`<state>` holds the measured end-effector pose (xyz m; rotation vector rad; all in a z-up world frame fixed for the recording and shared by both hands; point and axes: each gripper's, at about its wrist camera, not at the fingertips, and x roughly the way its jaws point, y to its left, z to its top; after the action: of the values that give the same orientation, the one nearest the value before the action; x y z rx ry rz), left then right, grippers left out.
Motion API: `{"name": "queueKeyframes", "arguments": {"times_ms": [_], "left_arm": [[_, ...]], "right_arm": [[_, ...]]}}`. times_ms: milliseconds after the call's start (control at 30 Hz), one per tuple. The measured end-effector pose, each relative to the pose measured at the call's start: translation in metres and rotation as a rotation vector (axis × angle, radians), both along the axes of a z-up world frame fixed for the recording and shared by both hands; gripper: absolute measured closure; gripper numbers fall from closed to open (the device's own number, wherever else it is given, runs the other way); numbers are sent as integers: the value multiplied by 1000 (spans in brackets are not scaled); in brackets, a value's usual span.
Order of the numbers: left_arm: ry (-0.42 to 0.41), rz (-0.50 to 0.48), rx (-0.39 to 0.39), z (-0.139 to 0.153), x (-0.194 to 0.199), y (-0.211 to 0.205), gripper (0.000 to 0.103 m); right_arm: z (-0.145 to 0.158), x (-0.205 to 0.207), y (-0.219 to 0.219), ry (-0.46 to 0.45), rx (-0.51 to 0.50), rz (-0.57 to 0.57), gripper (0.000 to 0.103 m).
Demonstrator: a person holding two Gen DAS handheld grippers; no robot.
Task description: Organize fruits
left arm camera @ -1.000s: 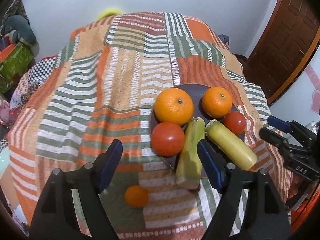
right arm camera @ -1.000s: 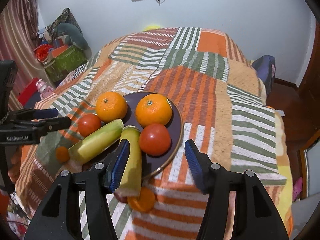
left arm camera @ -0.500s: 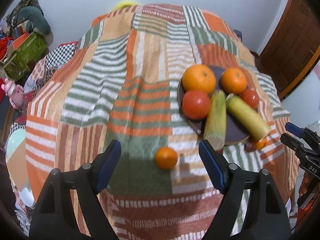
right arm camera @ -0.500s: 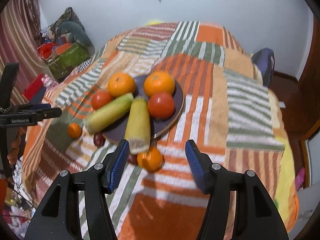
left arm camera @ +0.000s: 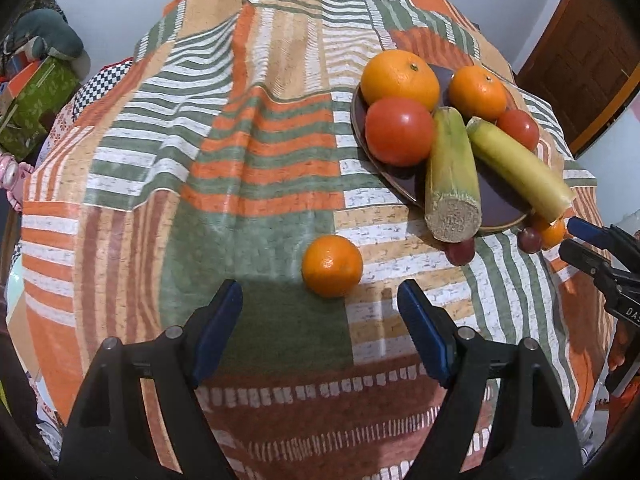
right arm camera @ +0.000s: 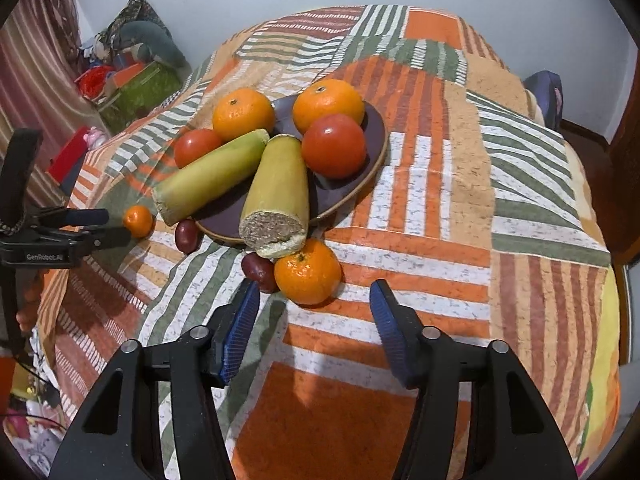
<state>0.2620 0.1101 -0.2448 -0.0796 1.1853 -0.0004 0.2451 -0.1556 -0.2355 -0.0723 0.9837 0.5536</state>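
Note:
A dark plate [right arm camera: 372, 172] on the striped cloth holds two oranges, two tomatoes and two corn cobs. A small orange [left arm camera: 332, 266] lies loose on the cloth just ahead of my open, empty left gripper [left arm camera: 320, 312]. Another small orange [right arm camera: 307, 272] lies by the plate's near rim, just ahead of my open, empty right gripper [right arm camera: 314, 312]. Two dark red fruits [right arm camera: 259, 267] [right arm camera: 187, 236] lie beside the plate. The plate shows in the left wrist view [left arm camera: 500, 204] with the right gripper [left arm camera: 592, 248] past it.
The patchwork cloth [left arm camera: 256, 168] covers a rounded table that drops off at the near edges. A green box and clutter [right arm camera: 140, 84] stand at the left. A wooden door [left arm camera: 580, 60] is at the right. The left gripper [right arm camera: 72, 226] shows at the left of the right wrist view.
Both grippers have drawn back from the plate and lowered toward the cloth's near side. Each small loose orange now lies between and just ahead of a gripper's fingers. No fruit has moved.

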Motion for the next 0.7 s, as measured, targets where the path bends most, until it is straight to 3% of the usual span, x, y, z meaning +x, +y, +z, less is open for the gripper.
{"name": "queueKeyframes", "arguments": {"times_ms": [167,400,500,533,700], "left_arm": [[9,-15,-8,-8,8,-3,40],[16,-11,-61,-17,14,2,51],[7,-3,-52,-18,15,3,59],[6,-5,-54,-17,16,3,67],[7,-12,-60,-15,13,0,68]], "right_arm": [[-6,6,4,17,4,5,65],[-10,11,6,26,17,15,65],[-11,14,5,39,30,12,65],[-12,14,4,41,34,11,65],[-10,9,3,28,19,4,68]]}}
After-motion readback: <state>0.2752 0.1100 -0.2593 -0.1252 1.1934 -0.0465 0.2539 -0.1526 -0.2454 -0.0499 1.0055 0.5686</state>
